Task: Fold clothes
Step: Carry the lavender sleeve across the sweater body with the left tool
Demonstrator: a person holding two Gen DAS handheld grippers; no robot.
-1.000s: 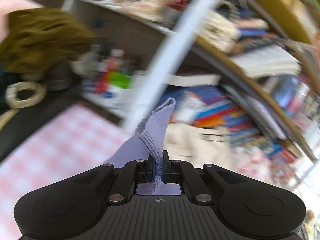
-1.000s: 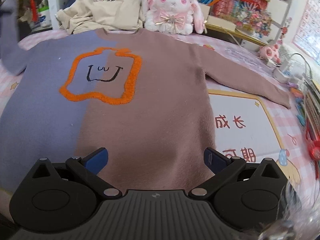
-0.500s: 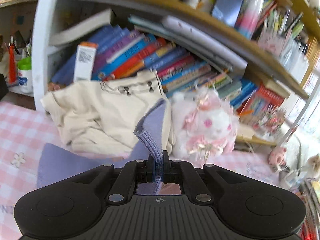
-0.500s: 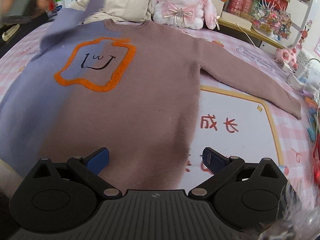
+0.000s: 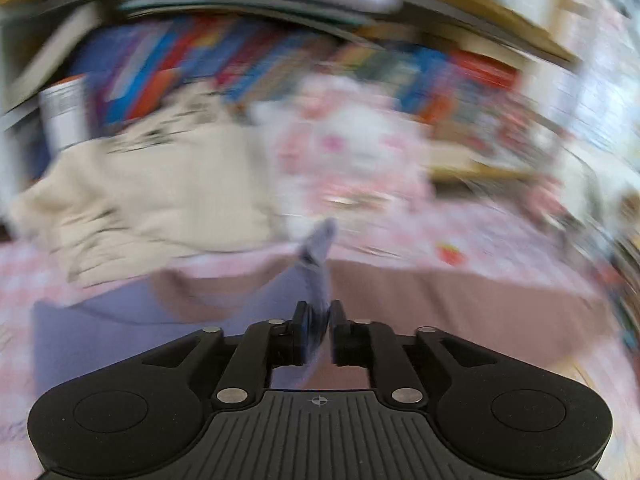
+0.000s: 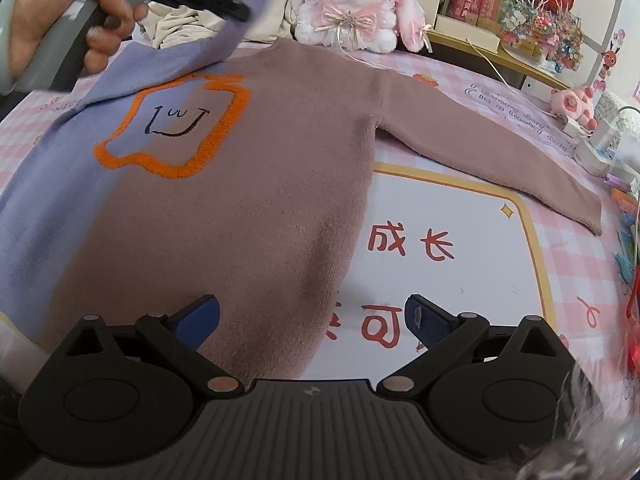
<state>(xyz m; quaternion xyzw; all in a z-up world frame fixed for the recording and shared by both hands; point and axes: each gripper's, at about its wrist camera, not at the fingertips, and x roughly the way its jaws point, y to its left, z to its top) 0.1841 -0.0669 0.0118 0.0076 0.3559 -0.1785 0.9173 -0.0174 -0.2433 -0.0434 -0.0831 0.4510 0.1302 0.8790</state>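
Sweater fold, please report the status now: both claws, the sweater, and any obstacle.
Left claw opening, lavender sleeve between its jaws. Right claw open, empty, over sweater hem. Brown sleeve flat. Plush rabbit beyond collar.

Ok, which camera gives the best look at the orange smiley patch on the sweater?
The right wrist view: the orange patch lies sharp and whole on the sweater spread flat. The left wrist view is motion-blurred and shows only the sweater's upper part and lilac sleeve, no patch.
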